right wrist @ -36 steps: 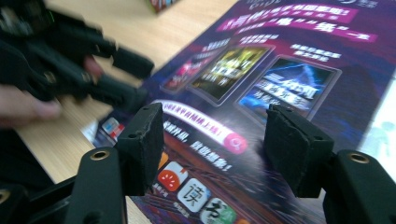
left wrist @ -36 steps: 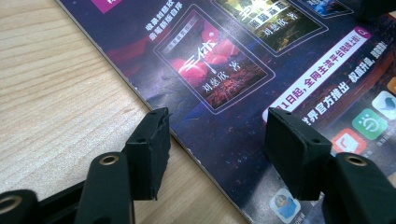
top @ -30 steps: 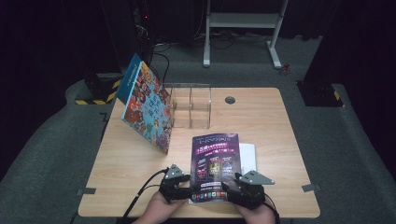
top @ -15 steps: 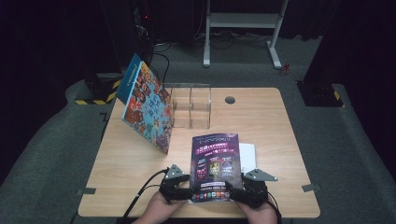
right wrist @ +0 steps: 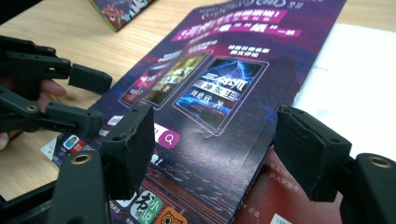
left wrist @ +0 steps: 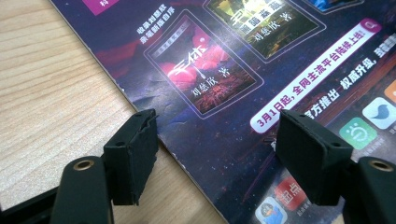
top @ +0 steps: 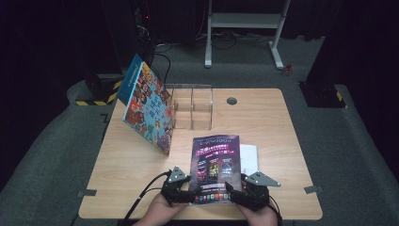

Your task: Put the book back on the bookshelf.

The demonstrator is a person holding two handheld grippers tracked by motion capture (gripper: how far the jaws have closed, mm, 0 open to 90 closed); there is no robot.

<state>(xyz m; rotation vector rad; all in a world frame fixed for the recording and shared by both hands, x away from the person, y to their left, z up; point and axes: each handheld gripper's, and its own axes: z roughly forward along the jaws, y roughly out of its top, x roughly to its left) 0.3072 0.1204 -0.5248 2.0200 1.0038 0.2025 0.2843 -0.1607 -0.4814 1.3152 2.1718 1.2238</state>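
Magazine lies between clear divider box and both grippers.

The purple magazine cover reads "3月1日起,全网主流平台陆续上线" and "三体".

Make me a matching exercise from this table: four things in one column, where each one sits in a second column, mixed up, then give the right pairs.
Things
1. purple magazine
2. colourful book
3. clear plastic box
4. white paper

Places
A. leaning at the table's left
B. flat between both grippers
C. under the magazine's right edge
D. standing at the table's middle back

Pairs: 1-B, 2-A, 3-D, 4-C
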